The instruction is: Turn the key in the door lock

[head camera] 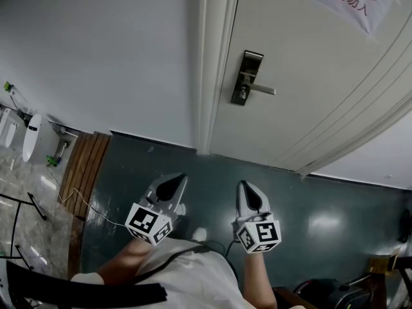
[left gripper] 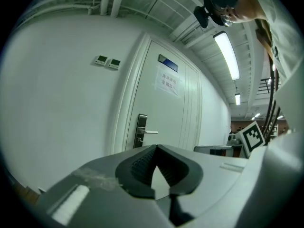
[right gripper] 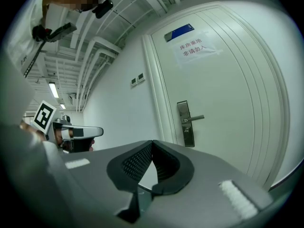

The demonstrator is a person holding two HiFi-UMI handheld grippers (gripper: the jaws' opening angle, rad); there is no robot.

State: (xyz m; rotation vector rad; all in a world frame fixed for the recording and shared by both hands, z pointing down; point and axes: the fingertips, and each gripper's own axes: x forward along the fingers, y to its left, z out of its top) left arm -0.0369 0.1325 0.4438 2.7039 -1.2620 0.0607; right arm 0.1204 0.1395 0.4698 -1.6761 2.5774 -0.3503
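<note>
Door lock (head camera: pixel 246 77) sits at the door's (head camera: pixel 309 95) left edge, key too small to make out; left gripper (head camera: pixel 179 179) and right gripper (head camera: pixel 244 187), both closed empty, hang well back over open floor (head camera: pixel 193 166).

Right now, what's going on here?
A person stands facing a closed white door, with a gripper in each hand. The left gripper and the right gripper are held low, side by side, well short of the door. Both have their jaws together with nothing between them. The lock plate and its lever handle are untouched. Whether a key sits in the lock is too small to tell.
</note>
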